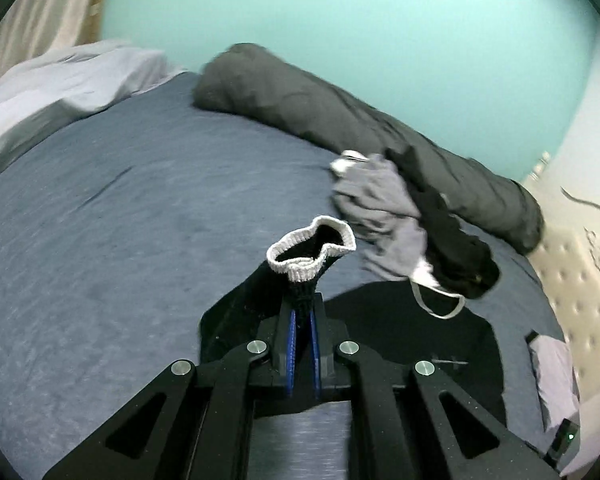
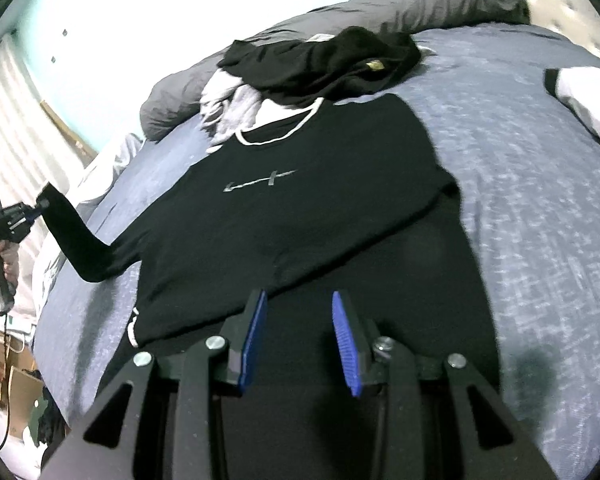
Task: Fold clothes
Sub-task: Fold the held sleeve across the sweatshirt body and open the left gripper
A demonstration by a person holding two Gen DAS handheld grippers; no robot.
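Black knit: long-sleeved black top spread flat on the blue-grey bedsheet, white-trimmed neckline toward the clothes heap, small grey mark on the chest.
Left gripper: pressed together on the white-ribbed cuff of the top's sleeve — cuff mouth gaping just past the fingertips.
Sleeve: lifted off the bed, stretched from the shirt body out to the left gripper, seen in the right wrist view at the far left edge with a hand on its handle.
Right gripper: spread apart, blue pads bare, nothing between them — hovering over the lower part of the top.
Clothes heap: crumpled black garment on a grey garment, just beyond the neckline.
Rolled dark-grey duvet: lying along the far edge of the bed, against the teal wall.
Pale pillow: at the bed's far left corner in the left wrist view.
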